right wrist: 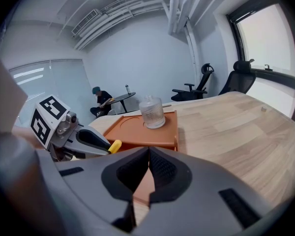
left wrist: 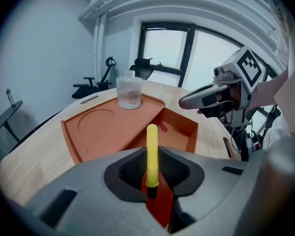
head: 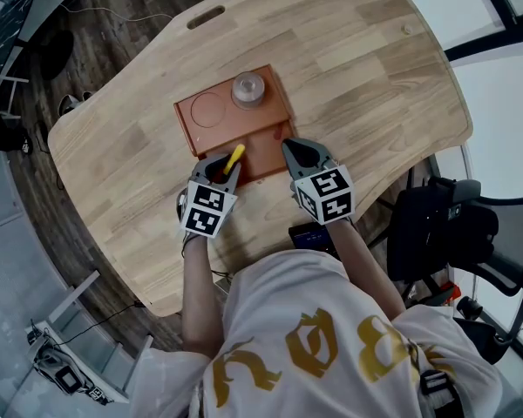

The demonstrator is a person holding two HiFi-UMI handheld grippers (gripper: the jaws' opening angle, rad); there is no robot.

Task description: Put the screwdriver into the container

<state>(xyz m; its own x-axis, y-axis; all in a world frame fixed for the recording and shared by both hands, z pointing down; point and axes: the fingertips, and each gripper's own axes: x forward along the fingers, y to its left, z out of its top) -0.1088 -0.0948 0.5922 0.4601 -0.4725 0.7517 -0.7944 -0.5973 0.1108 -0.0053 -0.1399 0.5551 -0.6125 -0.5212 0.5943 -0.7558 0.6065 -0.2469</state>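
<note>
A yellow-handled screwdriver (head: 234,158) stands between the jaws of my left gripper (head: 220,169), which is shut on it. In the left gripper view the handle (left wrist: 152,149) points up and forward over the near edge of the orange container (left wrist: 101,132). That container (head: 211,120) has a flat raised part and a deeper compartment (left wrist: 182,129) with a small red item in it. My right gripper (head: 295,151) hovers at the container's near right corner, shut with nothing in it (right wrist: 148,171).
A clear glass jar (head: 248,90) stands on the raised part of the container, also seen from both grippers (left wrist: 129,92) (right wrist: 152,112). The wooden table (head: 366,68) extends to the right. Office chairs and a seated person are in the background.
</note>
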